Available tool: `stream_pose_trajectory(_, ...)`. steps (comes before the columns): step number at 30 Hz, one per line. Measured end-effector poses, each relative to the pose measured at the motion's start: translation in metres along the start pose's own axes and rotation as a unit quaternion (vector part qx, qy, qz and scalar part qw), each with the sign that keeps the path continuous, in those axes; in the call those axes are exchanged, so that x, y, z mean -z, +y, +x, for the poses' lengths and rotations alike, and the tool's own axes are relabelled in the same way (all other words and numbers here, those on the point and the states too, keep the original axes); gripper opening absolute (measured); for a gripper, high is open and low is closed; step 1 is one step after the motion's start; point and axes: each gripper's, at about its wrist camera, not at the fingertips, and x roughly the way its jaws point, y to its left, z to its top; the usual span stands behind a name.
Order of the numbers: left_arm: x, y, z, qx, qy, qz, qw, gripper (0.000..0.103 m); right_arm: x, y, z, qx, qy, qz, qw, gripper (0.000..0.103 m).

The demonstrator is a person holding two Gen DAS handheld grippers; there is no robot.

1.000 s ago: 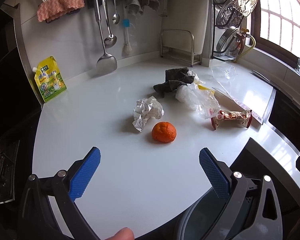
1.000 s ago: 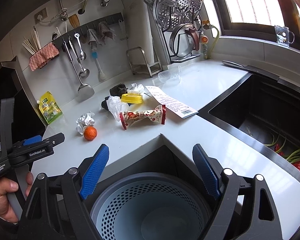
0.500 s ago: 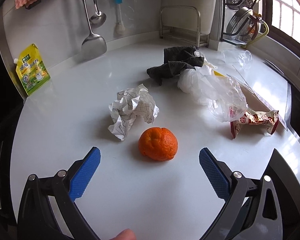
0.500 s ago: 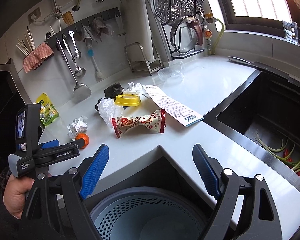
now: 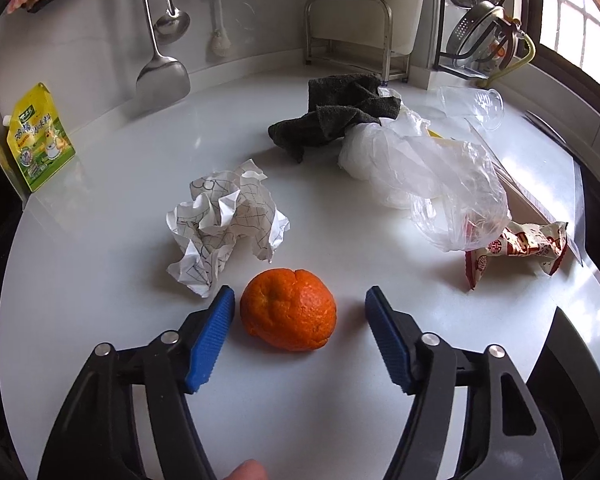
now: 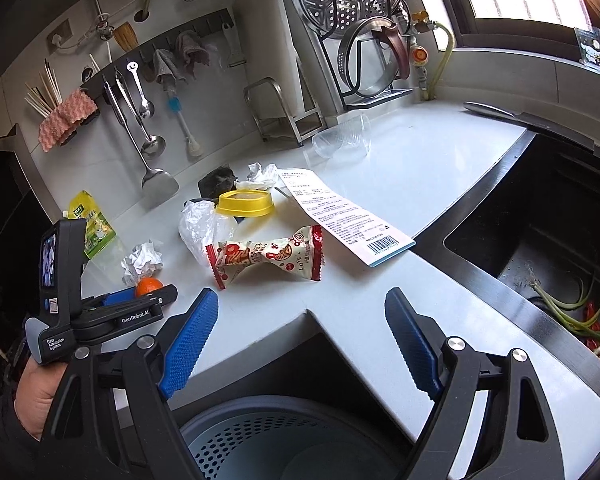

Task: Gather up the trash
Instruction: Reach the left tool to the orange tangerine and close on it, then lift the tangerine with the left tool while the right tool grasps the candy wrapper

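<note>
Left wrist view shows the orange [image 5: 288,314] lying on the white worktop [image 5: 100,264] directly between the two blue pads of the left tongs [image 5: 300,320]. The jaws have just been closing around it. The left pad is almost touching the peel, while the right pad still has a clear gap, so nothing is gripped yet. The fruit sits a little to the left of the middle line, so I judge the closing will push it slightly sideways before both pads meet it.

The orange is round, a bit flattened, with dull wrinkled skin — no long axis to consider. The crumpled paper [image 5: 226,220] lies just behind it, near the left pad.

The right tongs [image 6: 300,340] are wide open and empty, above the grey perforated bin [image 6: 284,440], well apart from the orange — the left hand is clearly nearer.
</note>
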Motion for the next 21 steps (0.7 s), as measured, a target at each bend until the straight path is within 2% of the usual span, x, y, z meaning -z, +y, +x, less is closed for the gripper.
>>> stream_pose_trajectory(2, -0.001, 0.002, -0.002, 0.007, -0.002, -0.001, 1.0, 0.034, -0.002, 0.002, 0.004, -0.002, 0.005, -0.006, 1.0, 0.082)
stream_pose_trajectory(4, -0.002, 0.007, -0.006, 0.026, -0.004, -0.007, 0.9996, 0.025, -0.006, 0.004, 0.009, -0.005, 0.008, -0.015, 1.0, 0.082)
stream_pose_trajectory(9, -0.003, 0.014, -0.017, 0.047, -0.014, -0.011, 0.9988, 0.019, -0.023, 0.017, 0.018, -0.023, 0.012, -0.055, 0.998, 0.082)
stream_pose_trajectory(15, -0.003, 0.015, -0.03, 0.046, -0.028, -0.011, 0.9985, 0.019, -0.04, 0.032, 0.048, -0.036, 0.041, -0.122, 0.991, 0.082)
stream_pose_trajectory(21, 0.0, 0.016, -0.031, 0.052, -0.024, -0.012, 0.9983, 0.019, -0.048, 0.054, 0.083, -0.02, 0.082, -0.206, 0.975, 0.082)
